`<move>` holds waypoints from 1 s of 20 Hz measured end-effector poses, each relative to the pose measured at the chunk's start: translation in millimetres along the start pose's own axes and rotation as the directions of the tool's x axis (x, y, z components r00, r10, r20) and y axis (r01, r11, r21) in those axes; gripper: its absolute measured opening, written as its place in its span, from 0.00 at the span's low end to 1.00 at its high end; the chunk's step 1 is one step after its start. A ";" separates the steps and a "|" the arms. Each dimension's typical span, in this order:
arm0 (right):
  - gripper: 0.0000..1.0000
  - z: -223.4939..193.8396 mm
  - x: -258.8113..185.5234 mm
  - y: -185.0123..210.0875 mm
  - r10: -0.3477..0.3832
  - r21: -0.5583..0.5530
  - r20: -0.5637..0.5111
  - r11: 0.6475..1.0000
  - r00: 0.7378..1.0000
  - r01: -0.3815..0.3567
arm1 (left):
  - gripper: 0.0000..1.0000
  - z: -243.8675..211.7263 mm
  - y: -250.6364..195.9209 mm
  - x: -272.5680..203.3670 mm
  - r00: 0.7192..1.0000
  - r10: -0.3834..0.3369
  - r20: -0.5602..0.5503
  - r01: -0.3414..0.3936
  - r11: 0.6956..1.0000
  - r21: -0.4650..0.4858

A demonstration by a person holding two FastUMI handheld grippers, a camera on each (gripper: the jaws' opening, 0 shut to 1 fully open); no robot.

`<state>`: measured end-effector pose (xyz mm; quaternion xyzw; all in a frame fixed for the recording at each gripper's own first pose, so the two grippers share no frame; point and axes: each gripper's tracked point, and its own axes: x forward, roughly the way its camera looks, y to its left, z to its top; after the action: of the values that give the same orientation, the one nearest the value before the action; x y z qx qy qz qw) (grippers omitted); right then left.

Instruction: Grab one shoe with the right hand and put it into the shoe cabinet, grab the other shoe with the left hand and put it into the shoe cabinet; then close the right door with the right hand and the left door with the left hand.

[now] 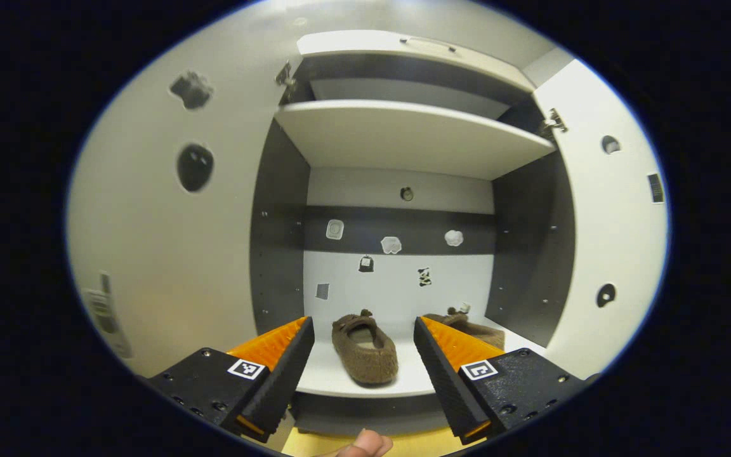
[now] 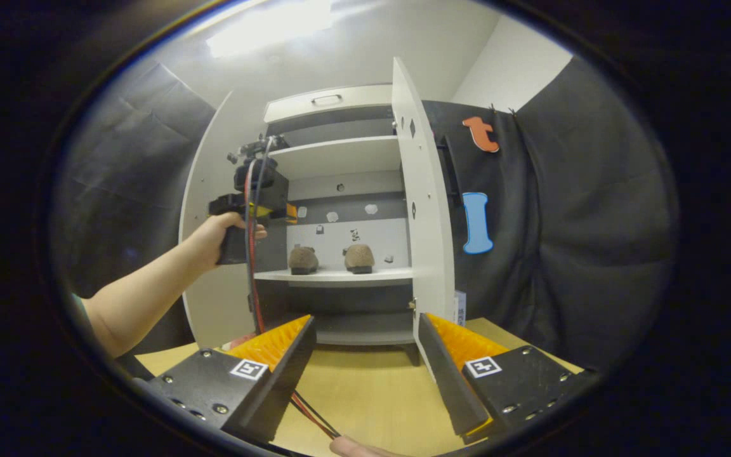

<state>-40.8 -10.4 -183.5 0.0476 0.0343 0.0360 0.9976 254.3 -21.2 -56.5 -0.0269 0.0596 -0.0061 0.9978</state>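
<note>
While both doors of the shoe cabinet stand open, the left door is seen swung wide beside the left tool, which is held with its fingers spread apart and nothing gripped. On the lower shelf, two shoes are set: the left shoe near the front edge, the right shoe toward the right rear corner (partly hidden by a finger). In the right gripper view, the right tool is held wide open and empty above the wooden surface, with the right door just beyond it.
</note>
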 end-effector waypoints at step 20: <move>0.97 52.2 14.6 -79.4 -0.108 -0.075 0.046 0.991 0.993 0.112 | 0.98 -98.8 1.9 -241.4 0.995 -0.085 -0.050 0.085 0.996 0.007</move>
<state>-17.1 -93.0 -140.3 0.0079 0.0146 -0.0187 0.9997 2.9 -20.9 -126.0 -0.0248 0.0834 -0.0494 0.9950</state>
